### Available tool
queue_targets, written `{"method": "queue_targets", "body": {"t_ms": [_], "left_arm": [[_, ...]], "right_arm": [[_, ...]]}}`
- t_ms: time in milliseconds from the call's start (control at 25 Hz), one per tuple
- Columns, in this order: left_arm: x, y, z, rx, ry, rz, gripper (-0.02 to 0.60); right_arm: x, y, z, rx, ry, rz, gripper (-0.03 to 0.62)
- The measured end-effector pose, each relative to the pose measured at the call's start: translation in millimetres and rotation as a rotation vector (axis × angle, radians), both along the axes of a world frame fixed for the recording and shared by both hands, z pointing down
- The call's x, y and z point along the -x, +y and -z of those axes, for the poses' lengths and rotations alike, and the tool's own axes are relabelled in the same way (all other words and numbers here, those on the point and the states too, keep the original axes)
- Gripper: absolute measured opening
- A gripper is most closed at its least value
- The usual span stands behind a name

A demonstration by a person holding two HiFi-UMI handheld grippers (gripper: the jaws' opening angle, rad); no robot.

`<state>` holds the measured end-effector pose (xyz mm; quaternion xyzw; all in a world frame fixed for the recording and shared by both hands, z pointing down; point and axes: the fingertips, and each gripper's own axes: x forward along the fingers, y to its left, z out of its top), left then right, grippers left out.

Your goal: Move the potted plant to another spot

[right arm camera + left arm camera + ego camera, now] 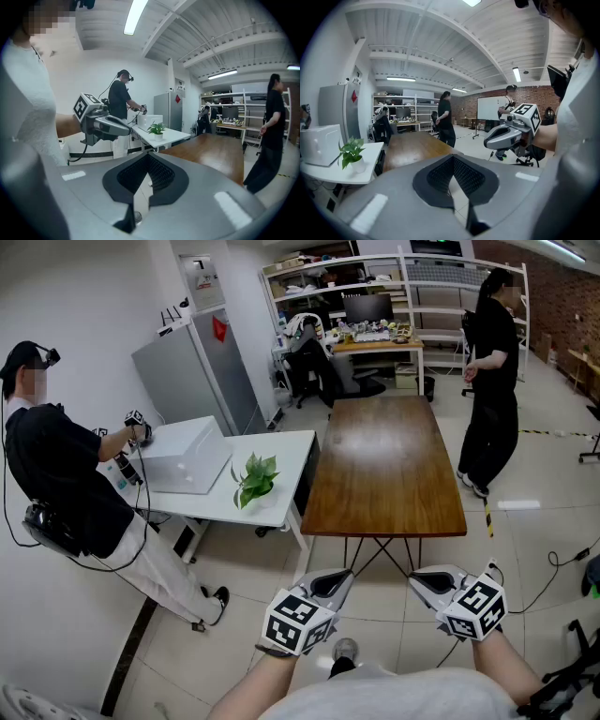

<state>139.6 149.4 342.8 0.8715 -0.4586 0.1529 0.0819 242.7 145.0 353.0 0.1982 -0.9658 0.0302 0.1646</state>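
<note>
plant: the small green leafy plant in a white pot sits on the white rectangular table, toward the table end nearest the grippers. Not picked up yet.
left gripper: the grey left gripper with the marker cube is pinched closed on nothing, well short of the white table.
right gripper: the grey right gripper is the same deal, jaws together and empty, also well away from the white table.
risk 1: going in pinched like this would probably just poke the pot. It's close to the white table's edge, so a shove could send it over.
risk 2: clamping on leaves instead of the pot would likely crush them, or let the pot swing and drop.
risk 3: a person in black is working at a big white box on the same table, on the side away from the plant. A jolt there could wobble things mid-grab.
hard to see: from the head view the leaves cover most of the pot. In both gripper views the plant is tiny, so I can't tell the pot's material or how firmly it stands.
</note>
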Motion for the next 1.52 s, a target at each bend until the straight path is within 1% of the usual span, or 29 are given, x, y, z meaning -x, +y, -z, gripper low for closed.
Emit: {"method": "queue_targets", "body": {"t_ms": [200, 320, 520, 640, 720, 800, 920, 1080, 1360, 1520], "left_arm": [[39, -51, -1, -0.002, 0.004, 0.000, -0.003], [67, -88, -1, 0.006, 0.020, 0.004, -0.003], [105, -142, -3, 0.031, 0.059, -0.023, -0.003], [139, -174, -3, 0.035, 0.060, -0.032, -0.003], [161, -195, -5, 0.043, 0.074, -0.031, -0.003], [177, -214, -11, 0.056, 0.082, -0.035, -0.003], [191, -237, -23, 0.071, 0.083, -0.046, -0.003], [209, -250, -31, 0.098, 0.103, -0.042, -0.003], [227, -268, -53, 0.138, 0.124, -0.011, -0.003], [234, -276, -54, 0.135, 0.131, 0.031, -0.003]], "right_arm": [[39, -48, -2, -0.003, 0.002, 0.004, 0.003], [68, -82, -5, 0.008, 0.012, 0.007, 0.003], [113, -138, -6, 0.037, 0.024, -0.002, 0.003], [147, -168, -3, 0.039, 0.030, -0.008, 0.003], [169, -188, -2, 0.040, 0.037, -0.009, 0.003], [184, -207, -5, 0.043, 0.042, -0.012, 0.003], [198, -230, -12, 0.052, 0.044, -0.020, 0.003], [215, -245, -22, 0.080, 0.056, -0.017, 0.003], [236, -269, -39, 0.098, 0.072, 0.049, 0.003], [241, -280, -40, 0.092, 0.075, 0.089, 0.003]]}}
